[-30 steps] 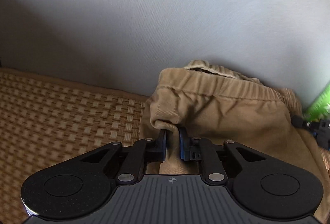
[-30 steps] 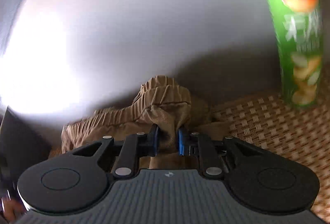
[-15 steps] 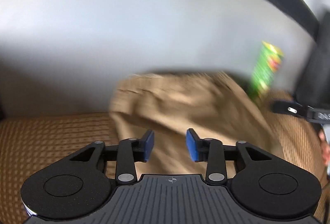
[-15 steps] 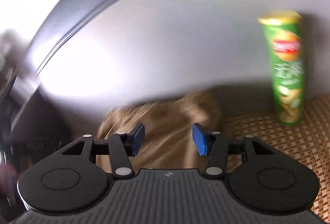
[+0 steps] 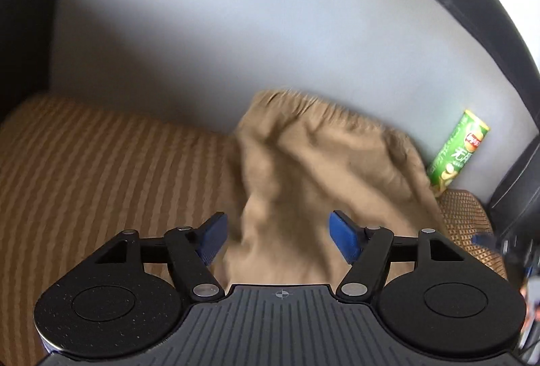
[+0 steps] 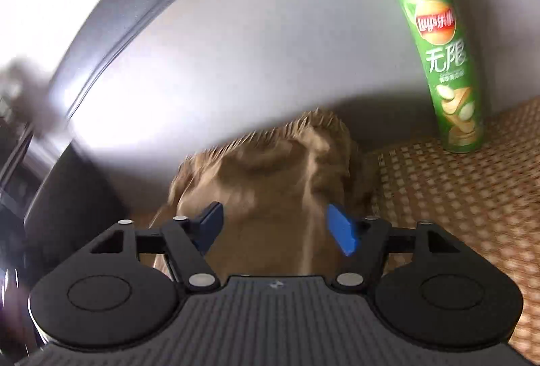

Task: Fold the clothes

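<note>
Tan trousers with an elastic waistband [image 5: 324, 163] lie bunched on the woven brown mat [image 5: 101, 170], the waistband against the grey back wall. My left gripper [image 5: 278, 236] is open and empty, pulled back above the near part of the cloth. In the right wrist view the same trousers [image 6: 270, 184] lie ahead, and my right gripper [image 6: 275, 226] is open and empty above them. Both views are motion-blurred.
A tall green crisps can [image 6: 442, 65] stands on the mat [image 6: 455, 197] by the wall, right of the trousers; it also shows in the left wrist view [image 5: 455, 153]. A dark curved frame [image 5: 489, 11] rims the grey wall. The right gripper's edge shows at far right [image 5: 516, 248].
Both grippers were shut on the trousers' waistband a second ago. Both have opened, let go and pulled back, and the trousers have dropped onto the mat.
</note>
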The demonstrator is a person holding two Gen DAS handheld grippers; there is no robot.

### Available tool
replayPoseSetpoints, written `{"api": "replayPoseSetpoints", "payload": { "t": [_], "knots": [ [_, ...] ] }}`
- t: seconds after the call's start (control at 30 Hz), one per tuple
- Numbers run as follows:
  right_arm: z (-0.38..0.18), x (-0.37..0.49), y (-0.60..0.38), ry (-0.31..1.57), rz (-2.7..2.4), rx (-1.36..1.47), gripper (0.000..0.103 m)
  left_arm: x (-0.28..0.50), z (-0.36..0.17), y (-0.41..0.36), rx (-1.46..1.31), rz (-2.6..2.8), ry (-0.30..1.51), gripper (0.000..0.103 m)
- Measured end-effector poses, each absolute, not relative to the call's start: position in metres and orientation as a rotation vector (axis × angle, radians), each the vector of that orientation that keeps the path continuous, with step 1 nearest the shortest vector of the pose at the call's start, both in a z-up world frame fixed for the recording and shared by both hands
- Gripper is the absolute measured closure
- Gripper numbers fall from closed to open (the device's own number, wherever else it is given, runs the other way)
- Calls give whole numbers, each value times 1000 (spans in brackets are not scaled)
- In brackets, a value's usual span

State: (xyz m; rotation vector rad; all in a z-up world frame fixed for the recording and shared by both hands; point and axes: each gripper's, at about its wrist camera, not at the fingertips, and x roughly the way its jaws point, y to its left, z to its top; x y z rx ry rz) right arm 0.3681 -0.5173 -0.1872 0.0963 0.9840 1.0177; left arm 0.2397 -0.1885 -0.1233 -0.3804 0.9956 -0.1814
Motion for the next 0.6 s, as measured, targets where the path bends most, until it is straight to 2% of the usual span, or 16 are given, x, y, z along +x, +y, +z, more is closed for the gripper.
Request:
{"api": "replayPoseSetpoints", "payload": {
  "t": [0.17, 0.27, 0.33, 0.37, 0.4, 0.43, 0.5, 0.6],
  "knots": [
    [-210, 331, -531, 1060, 1039, -12, 32, 228, -157, -187, -450, -154, 1068, 24],
    [-223, 328, -528, 1074, 1030, 54, 34, 229, -162, -191, -477, -170, 1057, 26],
    [-222, 326, -526, 1069, 1042, 95, 36, 231, -163, -189, -500, -169, 1060, 44],
    [-220, 325, -526, 1076, 1064, 109, 49, 231, -163, -187, -513, -167, 1066, 59],
    [-217, 325, -526, 1085, 1088, 123, 60, 230, -163, -186, -527, -164, 1070, 68],
    [-215, 326, -526, 1108, 1094, 143, 69, 224, -164, -189, -546, -164, 1069, 71],
    [-201, 325, -533, 1132, 1099, 212, 77, 211, -164, -186, -572, -160, 1067, 77],
    [-199, 327, -535, 1172, 1091, 247, 82, 199, -177, -186, -563, -151, 1083, 78]
  ]
}}
